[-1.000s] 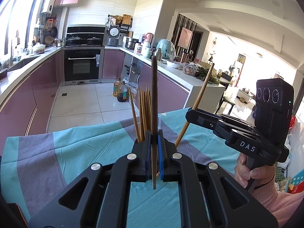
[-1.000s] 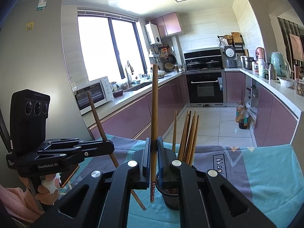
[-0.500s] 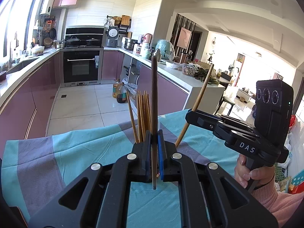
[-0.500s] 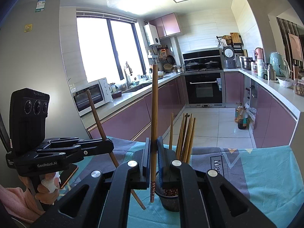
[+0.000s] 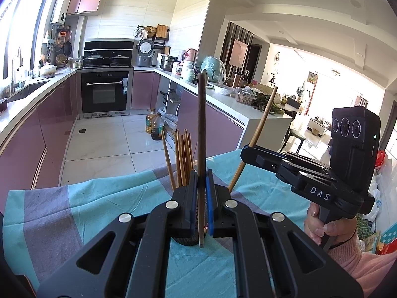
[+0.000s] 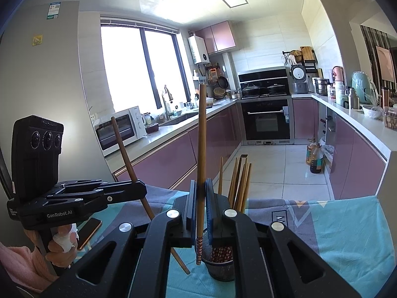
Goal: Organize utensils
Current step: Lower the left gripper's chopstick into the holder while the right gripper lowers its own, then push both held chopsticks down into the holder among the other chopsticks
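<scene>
Your right gripper pinches a long upright brown wooden chopstick; the dark mesh metal holder sits at 5 o'clock of its tip (left's clamped on its own stick).

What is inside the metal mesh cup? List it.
The mesh cup holds a bunch of wooden chopsticks standing upright, patterned tips down. The right gripper covers part of it, so the count is unclear.
</scene>
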`<state>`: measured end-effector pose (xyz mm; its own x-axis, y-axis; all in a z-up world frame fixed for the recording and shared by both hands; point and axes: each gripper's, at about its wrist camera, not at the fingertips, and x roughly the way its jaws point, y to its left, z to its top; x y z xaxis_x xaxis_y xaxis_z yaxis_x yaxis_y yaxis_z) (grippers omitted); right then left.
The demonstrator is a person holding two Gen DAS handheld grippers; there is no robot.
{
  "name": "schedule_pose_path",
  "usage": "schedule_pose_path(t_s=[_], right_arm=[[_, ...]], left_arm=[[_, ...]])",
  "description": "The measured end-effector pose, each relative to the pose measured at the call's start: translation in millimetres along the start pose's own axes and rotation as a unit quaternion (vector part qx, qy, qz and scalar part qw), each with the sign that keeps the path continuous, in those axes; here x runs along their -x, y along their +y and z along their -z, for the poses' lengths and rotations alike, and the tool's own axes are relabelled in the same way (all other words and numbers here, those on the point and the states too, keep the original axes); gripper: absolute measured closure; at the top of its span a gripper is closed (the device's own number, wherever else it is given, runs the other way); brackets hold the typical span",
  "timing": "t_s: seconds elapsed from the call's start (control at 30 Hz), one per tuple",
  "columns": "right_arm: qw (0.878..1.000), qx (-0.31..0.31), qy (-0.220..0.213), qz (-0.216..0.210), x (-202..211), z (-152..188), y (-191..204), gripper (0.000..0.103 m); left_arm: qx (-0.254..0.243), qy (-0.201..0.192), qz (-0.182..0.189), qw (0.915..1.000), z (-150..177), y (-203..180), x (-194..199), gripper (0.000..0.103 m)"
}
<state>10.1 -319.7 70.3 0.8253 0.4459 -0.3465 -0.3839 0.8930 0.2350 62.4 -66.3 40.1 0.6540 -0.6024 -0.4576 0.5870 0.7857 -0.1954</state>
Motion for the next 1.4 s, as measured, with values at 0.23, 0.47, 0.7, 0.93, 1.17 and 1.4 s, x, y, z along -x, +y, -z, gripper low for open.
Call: schedule_pose_path(t_s=[0.23, 0.47, 0.7, 0.93, 1.17, 1.4], right_arm=[[1.0, 0.003, -0.004, 0.0, 1, -2, 0, 0.097], [1.0, 0.005, -0.006, 0.003, 0, -5, -2, 0.097], [1.0, 0.008, -0.005, 0.008, -3, -9, -2, 0.097], [1.0, 0.005, -0.003, 0.014, -5, -8, -3, 0.097], [1.0, 0.002, 0.003, 0.018, -10, -7, -4, 0.097], [1.0, 0.001, 0.008, 0.02, -14, -7, -7, 0.097]], left_arm=[[-0.004, -0.012, 0.0, 0.9999, -5, -1, 5, 0.096], [-0.003, -0.021, -0.001, 0.9998, -12, -3, 6, 0.096], [-0.001, -0.026, -0.001, 0.9997, -18, -5, 3, 0.096], [0.002, -0.027, -0.001, 0.9996, -18, -4, 4, 0.096], [0.0, -0.026, -0.006, 0.9996, -21, -7, 0, 0.096], [0.001, -0.022, -0.005, 0.9998, -24, -9, -1, 0.096]])
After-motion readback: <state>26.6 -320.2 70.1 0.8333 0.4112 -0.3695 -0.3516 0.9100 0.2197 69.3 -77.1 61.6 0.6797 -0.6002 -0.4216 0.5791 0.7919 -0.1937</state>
